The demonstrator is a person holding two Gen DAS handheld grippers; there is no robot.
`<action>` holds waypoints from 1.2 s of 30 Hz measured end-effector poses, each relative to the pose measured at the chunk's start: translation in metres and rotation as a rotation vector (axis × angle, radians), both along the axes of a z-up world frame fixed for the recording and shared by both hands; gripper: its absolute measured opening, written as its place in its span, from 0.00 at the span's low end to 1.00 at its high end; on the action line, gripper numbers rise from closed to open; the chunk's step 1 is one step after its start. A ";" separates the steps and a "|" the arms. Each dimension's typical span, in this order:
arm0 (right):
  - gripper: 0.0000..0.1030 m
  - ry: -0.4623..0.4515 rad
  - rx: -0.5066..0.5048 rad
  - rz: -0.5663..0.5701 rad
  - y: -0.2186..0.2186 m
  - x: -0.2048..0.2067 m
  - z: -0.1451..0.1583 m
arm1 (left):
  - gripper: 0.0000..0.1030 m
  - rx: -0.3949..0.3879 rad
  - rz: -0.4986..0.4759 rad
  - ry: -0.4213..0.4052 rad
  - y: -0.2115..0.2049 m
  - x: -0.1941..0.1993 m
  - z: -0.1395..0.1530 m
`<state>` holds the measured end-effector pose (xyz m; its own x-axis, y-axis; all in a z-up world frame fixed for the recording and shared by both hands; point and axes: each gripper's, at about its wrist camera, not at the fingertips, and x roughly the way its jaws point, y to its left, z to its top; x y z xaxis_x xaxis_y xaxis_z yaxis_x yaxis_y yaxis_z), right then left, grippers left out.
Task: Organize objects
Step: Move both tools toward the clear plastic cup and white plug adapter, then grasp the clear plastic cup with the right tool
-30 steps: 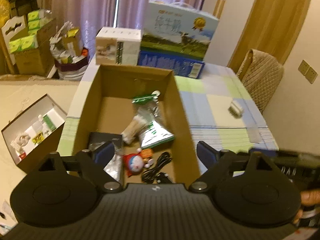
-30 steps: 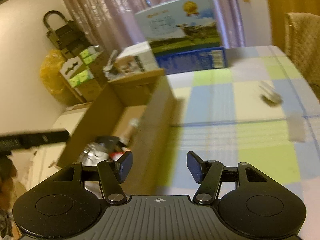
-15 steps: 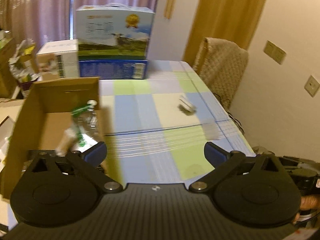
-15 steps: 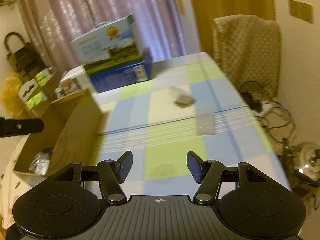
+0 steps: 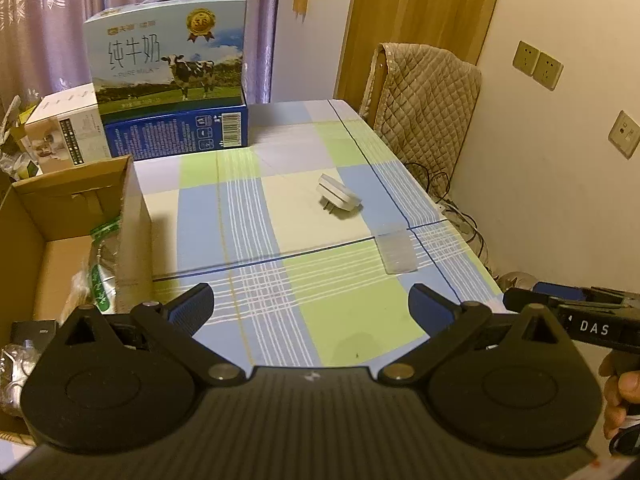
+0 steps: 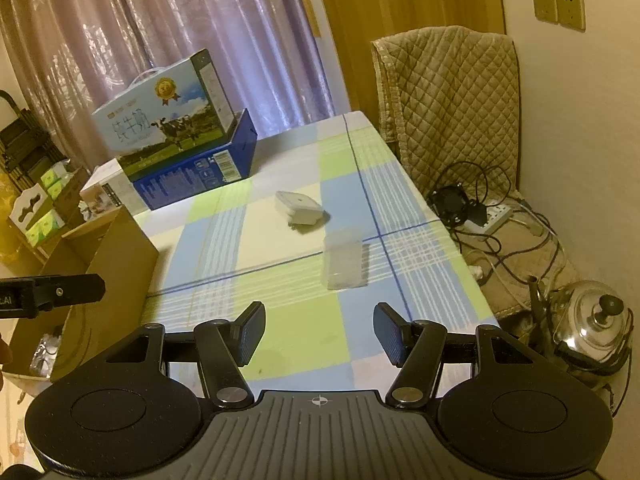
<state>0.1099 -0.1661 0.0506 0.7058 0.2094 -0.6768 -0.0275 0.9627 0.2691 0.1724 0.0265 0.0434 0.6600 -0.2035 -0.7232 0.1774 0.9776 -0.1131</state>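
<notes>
Checked cloth in blue, green and cream covers the worktop [image 5: 304, 320], and both tools hang above its near edge. The left hand-held gripper [image 5: 310, 306] has its jaws spread wide with nothing between them; the right hand-held gripper [image 6: 319, 334] is likewise released and empty, its blue pads apart.

A white plug adapter [image 5: 338, 197] lies on a cream square toward the worktop's right edge, about midway along it, prongs pointing toward the near side. Just nearer and close to the right edge lies a clear plastic case [image 5: 396, 252], flat on the cloth, apart from the adapter.

At the left edge stands an open cardboard box [image 5: 80, 200]; inside it a green-and-clear bag [image 5: 102, 264] leans near the right wall, with silvery wrapped items at the bottom corner too blurred to name. Against the far edge a milk carton pack [image 5: 168, 52] printed with a cow rests on a blue box [image 5: 176, 132], and a white carton [image 5: 64, 128] sits beside them at the far left corner.

Past the right edge a quilted chair cover [image 6: 448, 92] hangs over a chair, with tangled cables [image 6: 476, 208] and a steel kettle [image 6: 596, 320] on the floor.
</notes>
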 end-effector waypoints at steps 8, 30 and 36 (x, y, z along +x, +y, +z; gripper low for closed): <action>0.56 0.005 -0.033 0.007 -0.006 0.026 -0.009 | 0.99 0.004 0.002 0.015 -0.010 0.023 -0.012; 0.56 0.005 -0.142 0.119 0.010 0.142 -0.117 | 0.99 0.059 0.122 0.009 -0.031 0.114 -0.077; 0.56 0.003 -0.207 0.168 0.027 0.161 -0.139 | 0.99 0.059 0.144 0.030 -0.031 0.134 -0.099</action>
<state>0.2706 -0.1393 -0.0888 0.6707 0.1803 -0.7195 -0.1908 0.9793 0.0675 0.3064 -0.0049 -0.0554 0.6575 -0.0647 -0.7506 0.0320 0.9978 -0.0580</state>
